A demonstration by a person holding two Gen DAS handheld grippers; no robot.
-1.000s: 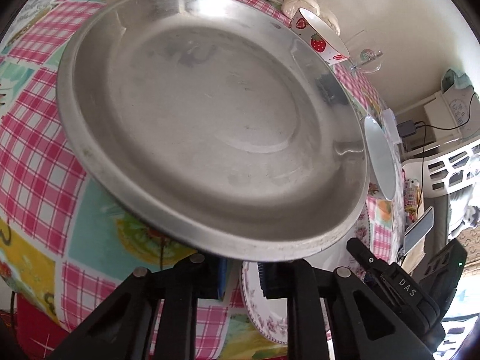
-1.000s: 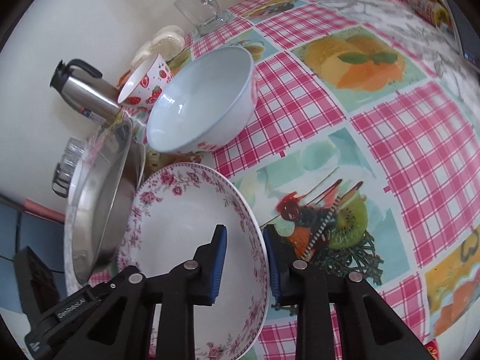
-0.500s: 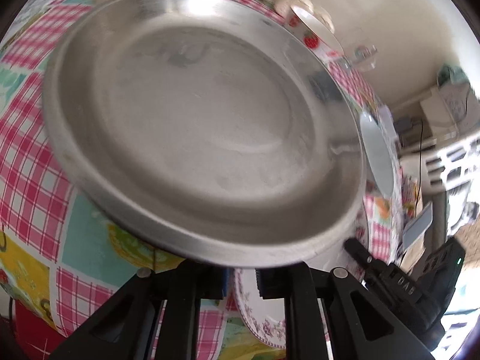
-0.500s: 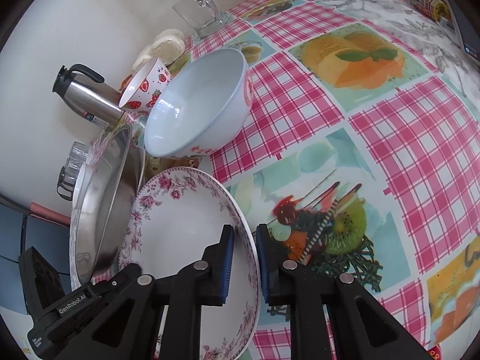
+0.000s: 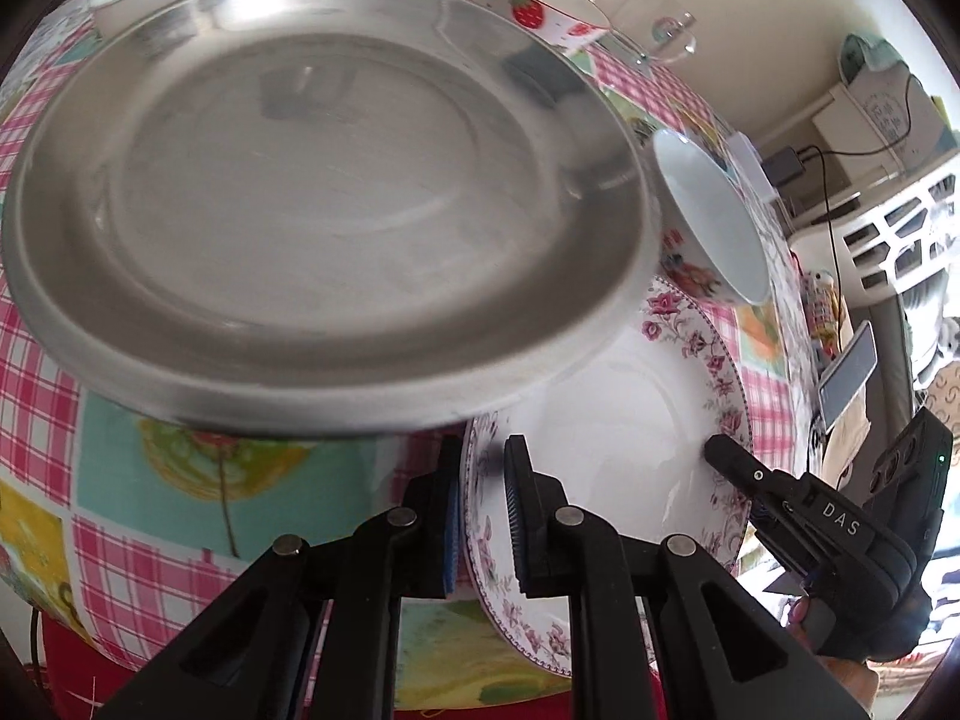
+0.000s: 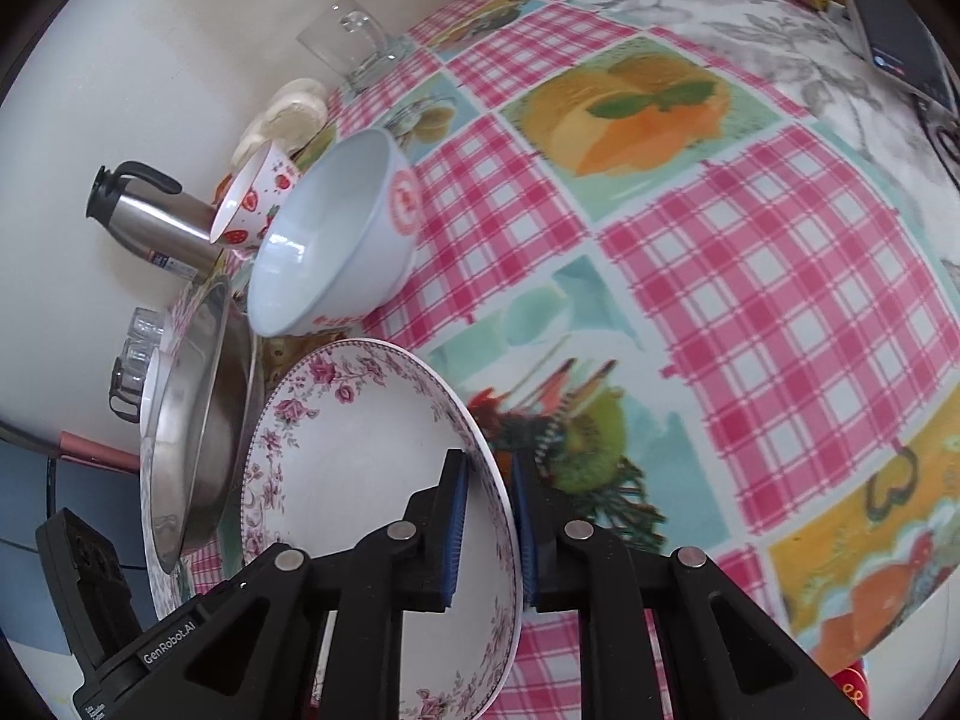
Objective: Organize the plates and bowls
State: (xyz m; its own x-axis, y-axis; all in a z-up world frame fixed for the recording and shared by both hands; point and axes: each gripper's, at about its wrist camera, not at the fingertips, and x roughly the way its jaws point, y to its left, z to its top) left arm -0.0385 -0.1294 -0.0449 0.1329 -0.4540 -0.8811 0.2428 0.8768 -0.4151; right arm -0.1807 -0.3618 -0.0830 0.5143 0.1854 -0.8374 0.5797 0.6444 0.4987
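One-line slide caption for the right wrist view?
Right claw shut on the floral plate rim, steel plate and pale blue bowl beyond on the checked tablecloth.

brushed, dull-shining metal plate (image 5: 336,204), glossy glazed floral plate (image 6: 360,456), smooth shiny white bowl (image 6: 336,234), clear glass mug (image 6: 354,42), slick printed checked cloth on the desk (image 6: 750,276), matt black plastic tongs (image 6: 487,516)
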